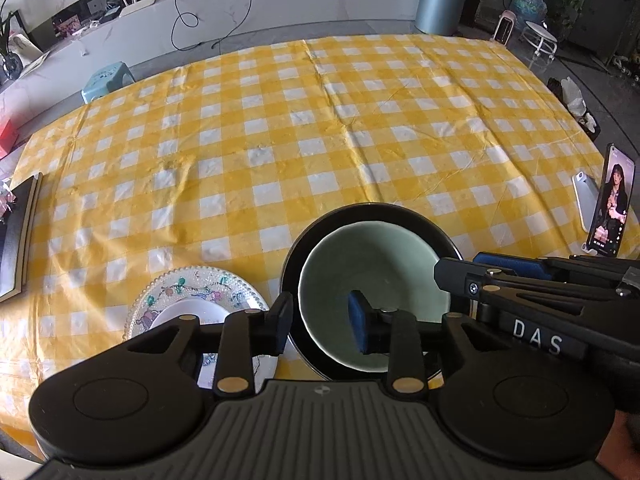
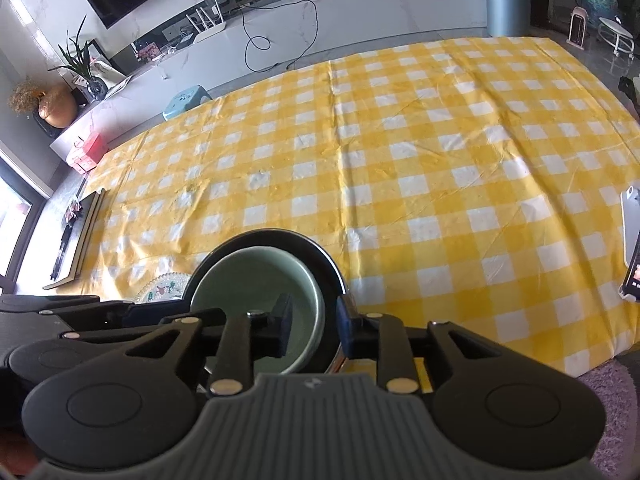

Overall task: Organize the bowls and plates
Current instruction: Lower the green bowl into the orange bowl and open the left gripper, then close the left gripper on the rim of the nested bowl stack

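Note:
A pale green bowl (image 1: 372, 276) sits inside a black bowl (image 1: 360, 214) near the table's front edge. My left gripper (image 1: 322, 322) straddles the left rims of both bowls, one finger outside the black bowl, one inside the green bowl, with a gap at the pads. My right gripper (image 2: 312, 320) straddles the right rims of the green bowl (image 2: 256, 284) and black bowl (image 2: 276, 238) the same way. A patterned glass plate (image 1: 192, 286) with a small white dish (image 1: 188, 312) on it lies left of the bowls; the plate also shows in the right wrist view (image 2: 160, 286).
A yellow checked tablecloth (image 1: 320, 128) covers the table. A phone on a stand (image 1: 612, 204) and a white power bank (image 1: 586, 200) stand at the right edge. A dark framed board (image 1: 16, 236) lies at the left edge.

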Demonstrator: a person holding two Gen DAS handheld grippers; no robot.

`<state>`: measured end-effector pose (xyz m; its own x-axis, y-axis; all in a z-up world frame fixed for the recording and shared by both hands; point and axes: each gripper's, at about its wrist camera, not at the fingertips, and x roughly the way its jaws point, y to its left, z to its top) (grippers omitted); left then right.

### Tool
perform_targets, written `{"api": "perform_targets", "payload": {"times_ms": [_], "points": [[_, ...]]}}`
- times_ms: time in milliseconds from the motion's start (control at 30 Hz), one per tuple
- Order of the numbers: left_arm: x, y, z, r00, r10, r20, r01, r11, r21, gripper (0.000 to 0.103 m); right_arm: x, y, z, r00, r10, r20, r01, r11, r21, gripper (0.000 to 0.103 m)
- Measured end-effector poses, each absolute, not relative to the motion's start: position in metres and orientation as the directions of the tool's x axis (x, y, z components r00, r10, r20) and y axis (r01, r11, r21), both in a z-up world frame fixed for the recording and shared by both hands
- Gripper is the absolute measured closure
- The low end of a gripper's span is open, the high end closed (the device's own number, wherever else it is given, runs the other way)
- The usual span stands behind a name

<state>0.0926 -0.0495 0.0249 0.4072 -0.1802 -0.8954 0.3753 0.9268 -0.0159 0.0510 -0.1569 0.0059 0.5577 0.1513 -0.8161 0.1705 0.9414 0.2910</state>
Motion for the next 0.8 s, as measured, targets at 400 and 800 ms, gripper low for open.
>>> {"api": "perform_targets", "payload": {"times_ms": [400,800], "points": [[0.069,-0.017,0.051,0.515,-0.268,-0.815,0.310,0.944,-0.115,0.038,0.034,-0.159,0.016,0.594,0.144,-0.792,0.186,0.933,0.309,0.056],[0.068,0.029,0.017,0.539,-0.344,-0.769,0.103,0.933,-0.345,0.030,0.026,-0.175,-0.013,0.582,0.175,-0.794,0.285,0.871,0.401,0.030]]}}
